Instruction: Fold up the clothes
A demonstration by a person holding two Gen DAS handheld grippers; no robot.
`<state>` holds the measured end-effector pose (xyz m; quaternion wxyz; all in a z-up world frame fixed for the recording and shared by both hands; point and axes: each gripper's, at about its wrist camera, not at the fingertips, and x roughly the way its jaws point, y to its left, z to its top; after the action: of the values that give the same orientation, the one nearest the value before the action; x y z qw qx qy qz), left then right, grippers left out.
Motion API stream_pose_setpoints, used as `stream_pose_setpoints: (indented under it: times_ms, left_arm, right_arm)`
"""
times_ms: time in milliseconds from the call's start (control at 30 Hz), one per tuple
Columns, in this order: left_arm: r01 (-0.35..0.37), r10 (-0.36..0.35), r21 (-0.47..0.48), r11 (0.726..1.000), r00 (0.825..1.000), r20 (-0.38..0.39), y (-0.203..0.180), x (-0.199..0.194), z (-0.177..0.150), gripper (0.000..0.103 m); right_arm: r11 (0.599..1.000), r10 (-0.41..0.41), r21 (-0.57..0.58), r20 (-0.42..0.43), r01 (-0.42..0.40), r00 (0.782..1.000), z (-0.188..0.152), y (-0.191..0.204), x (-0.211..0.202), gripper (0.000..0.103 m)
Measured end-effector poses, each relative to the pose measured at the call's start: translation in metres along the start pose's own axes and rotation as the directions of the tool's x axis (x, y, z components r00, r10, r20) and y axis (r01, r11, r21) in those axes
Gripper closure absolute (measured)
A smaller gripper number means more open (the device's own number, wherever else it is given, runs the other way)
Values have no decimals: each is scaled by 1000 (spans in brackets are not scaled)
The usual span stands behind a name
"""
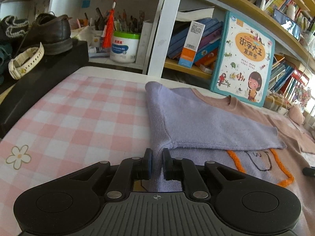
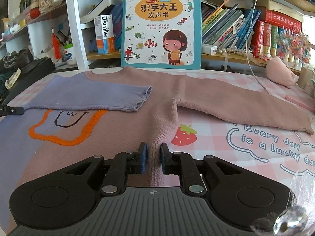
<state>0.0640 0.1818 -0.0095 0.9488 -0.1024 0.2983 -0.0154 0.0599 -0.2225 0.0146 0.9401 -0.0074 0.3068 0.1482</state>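
Observation:
A pink and lilac sweater [image 2: 126, 129] lies flat on a pink checked cloth [image 1: 74, 114], front up, with an orange outline on its chest. Its lilac sleeve [image 1: 206, 125] is folded across the body; the same sleeve shows in the right wrist view [image 2: 94, 96]. Its pink sleeve [image 2: 236, 106] lies spread out to the right. My left gripper [image 1: 157, 155] is shut on the lilac side edge of the sweater under the armpit. My right gripper [image 2: 154, 149] is shut on the pink side edge of the sweater under the other armpit.
A children's picture book [image 2: 161, 27] stands upright behind the sweater's collar, against shelves of books. A black box [image 1: 45, 78] carrying shoes and a white strap stands at the left. A pink pouch [image 2: 279, 72] and a thin cable lie at the right.

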Motion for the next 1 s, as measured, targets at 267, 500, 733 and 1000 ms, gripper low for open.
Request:
stream_pose_setpoints:
  times_ms: [267, 500, 733, 1000]
  left_arm:
    - [-55, 41, 76, 996, 985, 169, -26, -42, 11, 24]
    - [74, -114, 202, 977, 975, 192, -74, -61, 6, 13]
    - [216, -258, 318, 923, 962, 94, -117, -53, -18, 9]
    - [218, -243, 373, 902, 970, 19, -124, -45, -44, 9]
  right_arm:
    - [1000, -24, 5, 51, 23, 998, 0, -8, -16, 45]
    - [994, -92, 66, 62, 88, 994, 6, -38, -27, 41]
    - [977, -204, 80, 67, 198, 977, 20, -89, -43, 37]
    - [940, -281, 193, -24, 280, 959, 34, -164, -37, 33]
